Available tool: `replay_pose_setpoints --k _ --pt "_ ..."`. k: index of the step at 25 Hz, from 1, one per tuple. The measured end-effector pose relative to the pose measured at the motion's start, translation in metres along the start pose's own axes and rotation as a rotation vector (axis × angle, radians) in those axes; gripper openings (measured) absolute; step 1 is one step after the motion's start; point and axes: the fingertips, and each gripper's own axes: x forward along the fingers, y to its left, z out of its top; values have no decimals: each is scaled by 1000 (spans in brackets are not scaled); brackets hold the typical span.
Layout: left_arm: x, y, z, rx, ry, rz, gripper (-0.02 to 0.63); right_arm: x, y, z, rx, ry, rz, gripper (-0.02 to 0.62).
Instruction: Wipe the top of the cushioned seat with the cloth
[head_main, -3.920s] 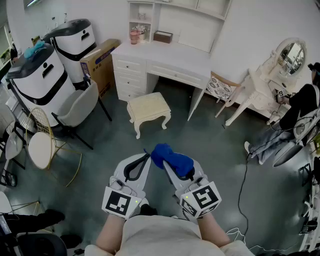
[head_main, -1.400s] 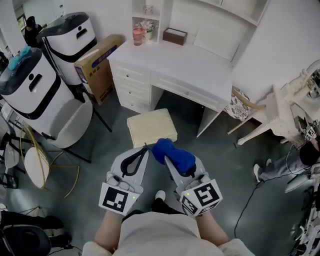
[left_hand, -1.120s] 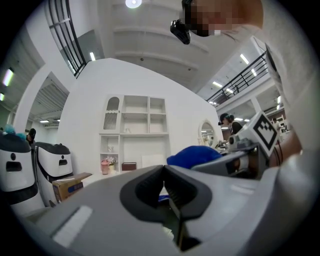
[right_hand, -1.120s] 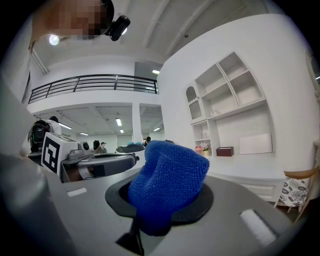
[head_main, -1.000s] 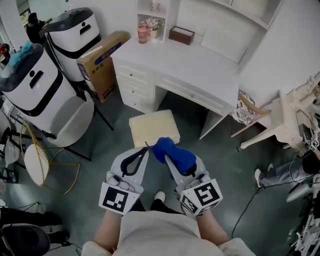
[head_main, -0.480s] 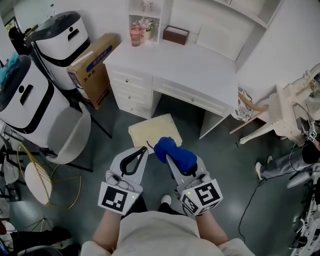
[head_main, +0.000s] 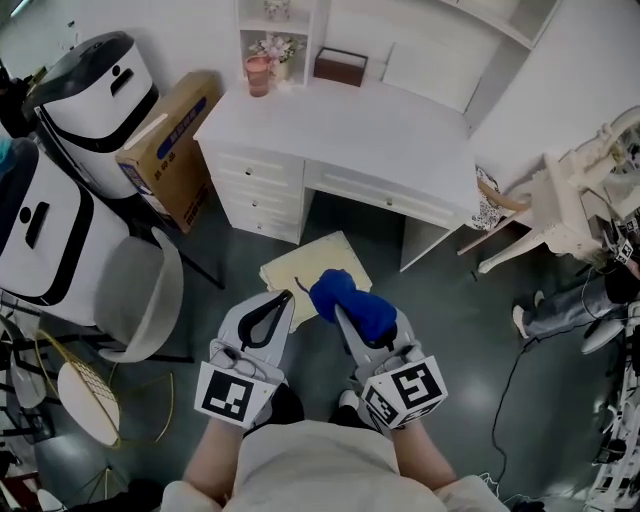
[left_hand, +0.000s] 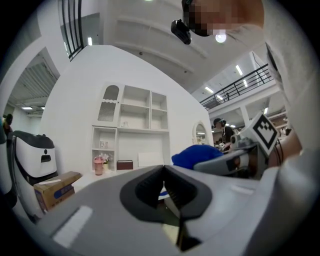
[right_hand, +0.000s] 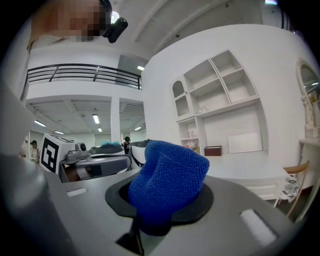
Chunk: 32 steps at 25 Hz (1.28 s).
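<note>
The floor (head_main: 470, 400) is dark grey. A white desk (head_main: 340, 130) stands at the far side against the wall, with a cardboard box (head_main: 165, 145) to its left and a grey chair (head_main: 140, 290) nearer on the left. The cushioned seat (head_main: 300, 272) stands on the floor just before the desk.

Its near edge is covered by the grippers and its legs do not show. A person (head_main: 570, 305) at the right edge is cut off.

Both grippers are held side by side and point away from the body, towards the seat. The left gripper (head_main: 285, 295) has its jaws closed together with nothing between them. The right gripper (head_main: 345, 315) clamps the blue cloth (right_hand: 167, 187), which bulges out above its jaws.
</note>
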Motion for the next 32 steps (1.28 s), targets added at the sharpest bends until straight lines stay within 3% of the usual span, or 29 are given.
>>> replay_pose_setpoints --k 20,32 --pt "2 65 -21 -20 11 -151 0 51 23 -12 38 7 -167 115" --pt "22 81 -30 -43 26 -139 0 72 3 -15 45 30 -166 118"
